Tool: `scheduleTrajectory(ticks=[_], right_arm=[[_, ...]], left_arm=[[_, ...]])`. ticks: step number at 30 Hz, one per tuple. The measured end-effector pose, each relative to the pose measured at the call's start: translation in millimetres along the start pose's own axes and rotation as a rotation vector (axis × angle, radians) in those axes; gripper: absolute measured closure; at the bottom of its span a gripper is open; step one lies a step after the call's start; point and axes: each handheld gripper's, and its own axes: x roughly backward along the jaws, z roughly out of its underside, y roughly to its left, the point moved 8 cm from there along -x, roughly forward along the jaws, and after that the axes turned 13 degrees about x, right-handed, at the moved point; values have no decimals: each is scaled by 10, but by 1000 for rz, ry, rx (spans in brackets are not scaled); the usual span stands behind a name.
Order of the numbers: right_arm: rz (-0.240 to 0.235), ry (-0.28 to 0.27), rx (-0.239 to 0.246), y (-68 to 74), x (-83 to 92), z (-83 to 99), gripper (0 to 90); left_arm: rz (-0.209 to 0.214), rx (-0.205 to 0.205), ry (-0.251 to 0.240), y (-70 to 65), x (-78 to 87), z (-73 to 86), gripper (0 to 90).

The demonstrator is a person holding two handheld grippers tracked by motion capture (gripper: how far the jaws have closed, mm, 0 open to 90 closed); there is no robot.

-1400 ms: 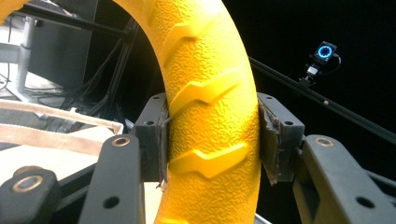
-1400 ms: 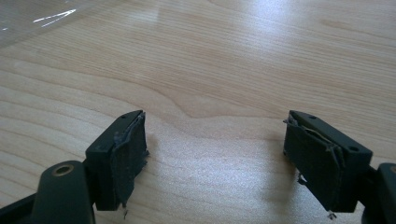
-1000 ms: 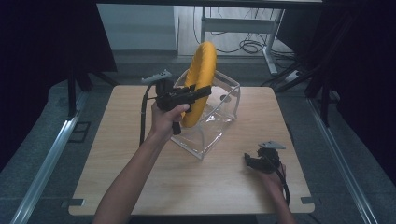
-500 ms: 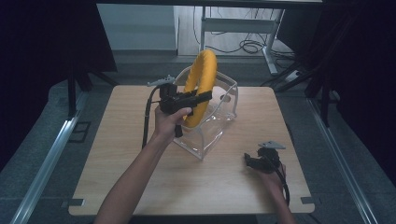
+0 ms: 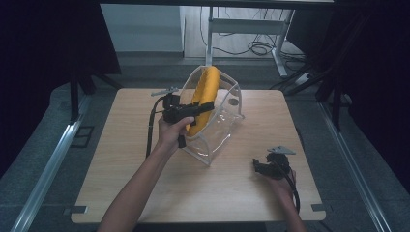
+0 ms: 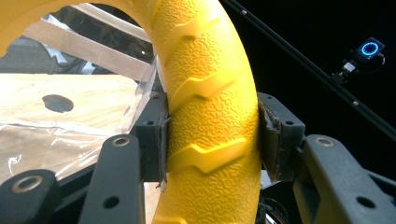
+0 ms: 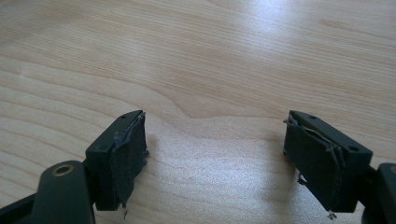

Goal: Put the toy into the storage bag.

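At the lower right of the high view, the right gripper [image 5: 257,166] rests on the pale wooden table [image 5: 121,193], jaws wide apart, holding nothing. At upper centre, the left gripper [image 5: 207,105] is clamped on a textured yellow rubber ring [image 5: 205,96], standing upright inside a clear plastic bag [image 5: 225,121].

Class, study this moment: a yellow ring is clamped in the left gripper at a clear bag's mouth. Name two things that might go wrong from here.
1. The yellow ring is held only across its rim by the left gripper; it might twist or slip as it goes down.
2. The clear bag stands unsupported, since the right gripper rests open on the table; the bag might tip or slide.
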Motion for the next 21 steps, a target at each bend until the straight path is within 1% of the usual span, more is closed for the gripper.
scheduleTrajectory(ticks=[1,2,6,8,9,10,13,16,18,21], right_arm=[[-1,0,0,1,1,0,213],[-1,0,-1,1,1,0,213],[0,0,0,0,0,0,213],[0,0,0,0,0,0,213],[-1,0,0,0,1,0,213],[-1,0,-1,1,1,0,212],[0,0,0,0,0,0,213],[-1,0,0,1,1,0,213],[0,0,0,0,0,0,213],[-1,0,-1,0,2,0,212]], left_arm=[[-10,-1,3,11,5,0,510],[-20,11,1,16,2,-1,510],[-39,28,13,29,-14,-16,506],[-56,22,26,20,-26,-21,504],[-69,11,34,22,-28,-22,501],[-76,8,34,16,-34,-27,493],[-87,4,40,10,-38,-37,443],[-95,3,34,14,-31,-44,411],[-91,3,36,3,-17,-49,378],[-94,-7,24,-15,22,-76,348]])
